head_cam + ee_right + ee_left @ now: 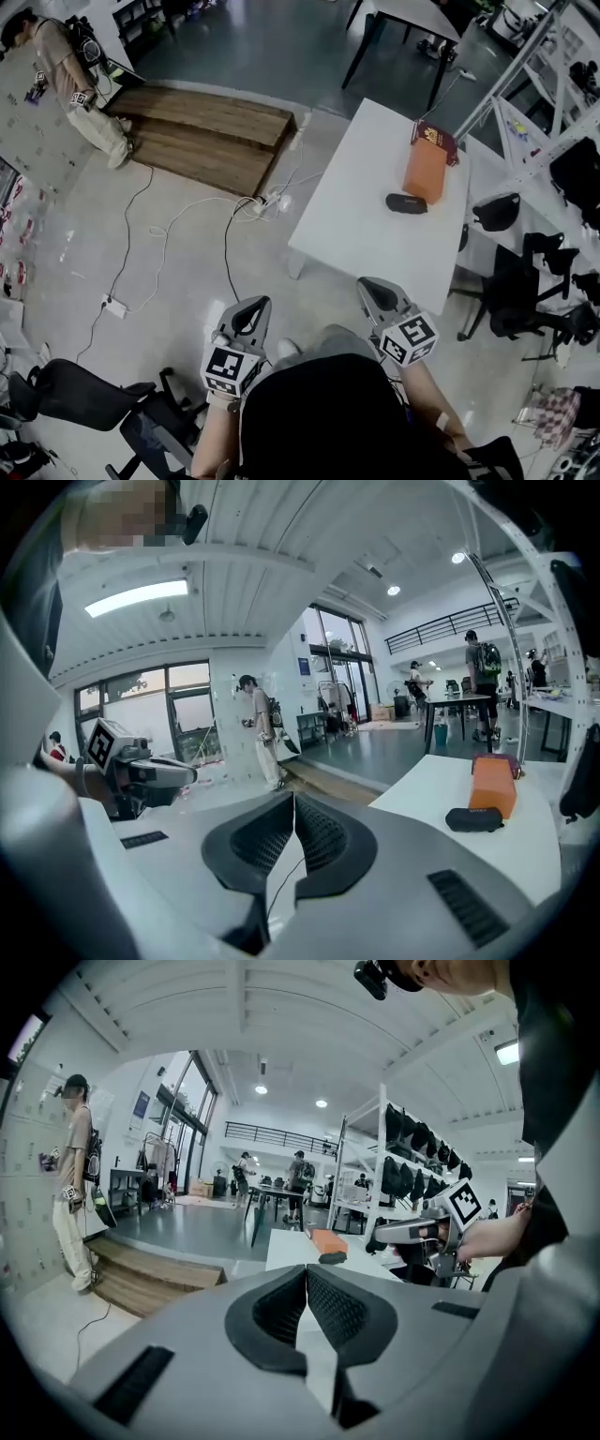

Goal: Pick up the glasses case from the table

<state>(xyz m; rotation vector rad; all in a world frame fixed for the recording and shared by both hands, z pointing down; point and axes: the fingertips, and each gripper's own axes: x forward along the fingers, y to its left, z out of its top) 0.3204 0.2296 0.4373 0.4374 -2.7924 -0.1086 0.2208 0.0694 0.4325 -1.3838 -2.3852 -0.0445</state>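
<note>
A black glasses case (406, 202) lies on the white table (356, 216), just in front of an orange box (426, 171). The same case (475, 818) shows low at the right of the right gripper view, and small and far off as a dark case (332, 1257) in the left gripper view. My left gripper (250, 315) hangs over the floor, short of the table's near corner, jaws shut and empty. My right gripper (377, 292) hovers at the table's near edge, well short of the case, also shut with nothing between its jaws.
A dark red pouch (434, 138) lies behind the orange box. Cables and a power strip (114, 307) trail over the floor left of the table. Wooden steps (202, 131) sit beyond. Black office chairs (525, 291) stand right of the table, another chair (84, 398) at lower left. A person (80, 84) stands far left.
</note>
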